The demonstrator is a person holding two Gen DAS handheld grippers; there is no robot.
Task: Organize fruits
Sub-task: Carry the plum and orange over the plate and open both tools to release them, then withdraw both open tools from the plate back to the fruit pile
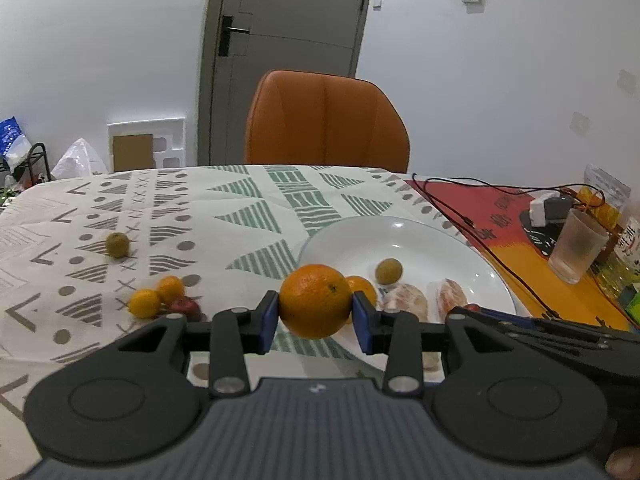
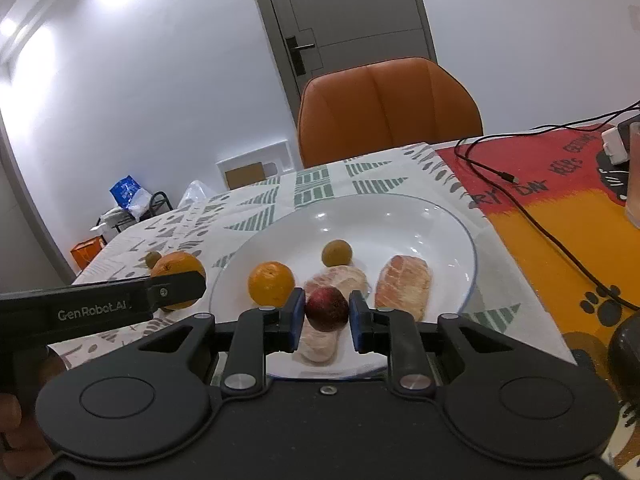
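My left gripper (image 1: 315, 314) is shut on a large orange (image 1: 315, 300), held just above the tablecloth at the left rim of the white plate (image 1: 420, 232). My right gripper (image 2: 325, 316) is shut on a dark red fruit (image 2: 326, 309), held over the plate's near part (image 2: 400, 216). On the plate lie an orange (image 2: 271, 283), a small green-brown fruit (image 2: 337, 253) and pale pomelo segments (image 2: 404, 286). Left of the plate, on the cloth, are two small oranges (image 1: 144, 303), another dark red fruit (image 1: 186, 306) and a greenish fruit (image 1: 117, 245).
An orange chair (image 1: 326, 120) stands at the table's far side. A black cable (image 2: 532, 216) runs over the red and yellow mat (image 2: 560, 240) right of the plate. A frosted cup (image 1: 576, 246) and a white charger (image 1: 544, 206) stand at the far right.
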